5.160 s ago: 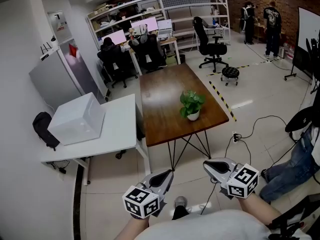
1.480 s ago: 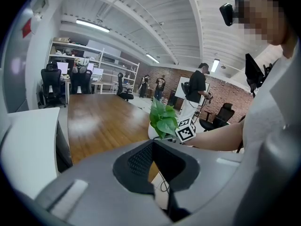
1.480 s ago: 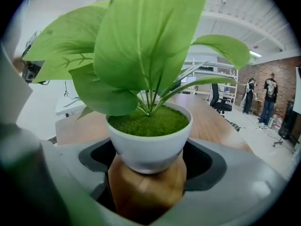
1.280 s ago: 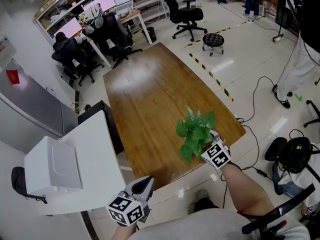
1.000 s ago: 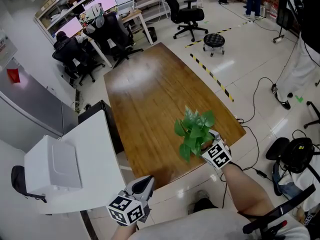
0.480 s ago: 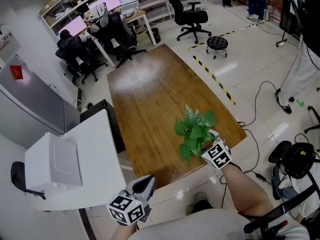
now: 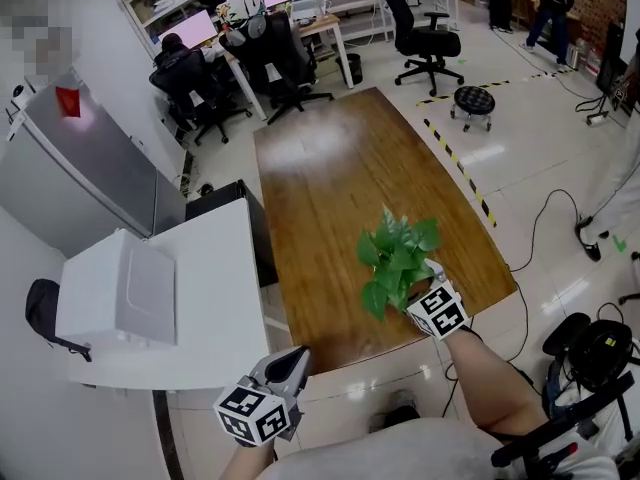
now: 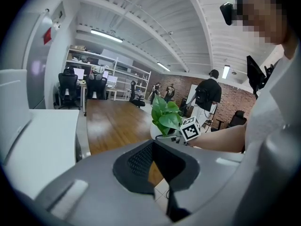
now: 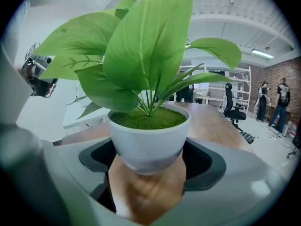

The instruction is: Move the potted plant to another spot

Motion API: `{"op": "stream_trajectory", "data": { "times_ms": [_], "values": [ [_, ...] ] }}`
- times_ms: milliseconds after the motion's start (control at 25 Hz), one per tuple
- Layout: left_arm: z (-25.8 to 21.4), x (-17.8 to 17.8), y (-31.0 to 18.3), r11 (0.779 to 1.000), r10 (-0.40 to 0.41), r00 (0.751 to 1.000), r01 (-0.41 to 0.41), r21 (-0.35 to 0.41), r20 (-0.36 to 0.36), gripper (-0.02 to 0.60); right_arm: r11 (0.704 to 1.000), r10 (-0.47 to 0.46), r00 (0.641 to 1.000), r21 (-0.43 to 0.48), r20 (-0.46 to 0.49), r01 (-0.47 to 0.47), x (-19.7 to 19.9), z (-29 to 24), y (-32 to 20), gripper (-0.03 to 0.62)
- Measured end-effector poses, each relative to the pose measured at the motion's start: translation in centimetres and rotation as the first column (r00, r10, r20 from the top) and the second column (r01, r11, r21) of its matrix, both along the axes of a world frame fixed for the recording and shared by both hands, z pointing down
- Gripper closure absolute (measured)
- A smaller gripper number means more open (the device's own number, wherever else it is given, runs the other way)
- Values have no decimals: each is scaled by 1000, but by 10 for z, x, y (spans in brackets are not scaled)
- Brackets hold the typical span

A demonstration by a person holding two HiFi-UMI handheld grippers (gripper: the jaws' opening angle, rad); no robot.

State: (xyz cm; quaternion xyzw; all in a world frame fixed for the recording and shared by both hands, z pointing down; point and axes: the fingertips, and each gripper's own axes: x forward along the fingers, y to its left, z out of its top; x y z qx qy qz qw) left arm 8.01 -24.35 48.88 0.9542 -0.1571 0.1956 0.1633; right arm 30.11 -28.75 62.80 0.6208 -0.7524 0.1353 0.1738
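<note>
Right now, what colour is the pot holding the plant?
The pot is plain white; it shows best in the right gripper view.

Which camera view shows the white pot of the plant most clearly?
The right gripper view: the white pot fills the middle, held between the fingers. In the head view the leaves cover it almost wholly. The left gripper view shows it small and far.
</note>
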Motion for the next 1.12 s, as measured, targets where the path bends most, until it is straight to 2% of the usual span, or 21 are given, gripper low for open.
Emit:
{"op": "stream_trajectory", "data": {
  "times_ms": [280, 480, 760, 1120],
  "values": [
    [-7, -53, -7, 990, -138, 990, 138, 5, -8, 588, 992, -129, 992, 17, 3, 129, -59, -15, -39, 152],
    [-19, -98, -7, 969, -247, 969, 247, 14, -12, 588, 969, -244, 970, 28, 0, 244, -114, -30, -66, 152],
    [-22, -177, -9, 915, -402, 916, 402, 19, -8, 588, 918, -395, 919, 47, 13, 394, -208, -42, -106, 152],
    [-24, -261, -4, 838, -545, 839, 545, 23, -5, 588, 849, -528, 849, 55, 32, 526, -316, -45, -136, 152]
  ]
}}
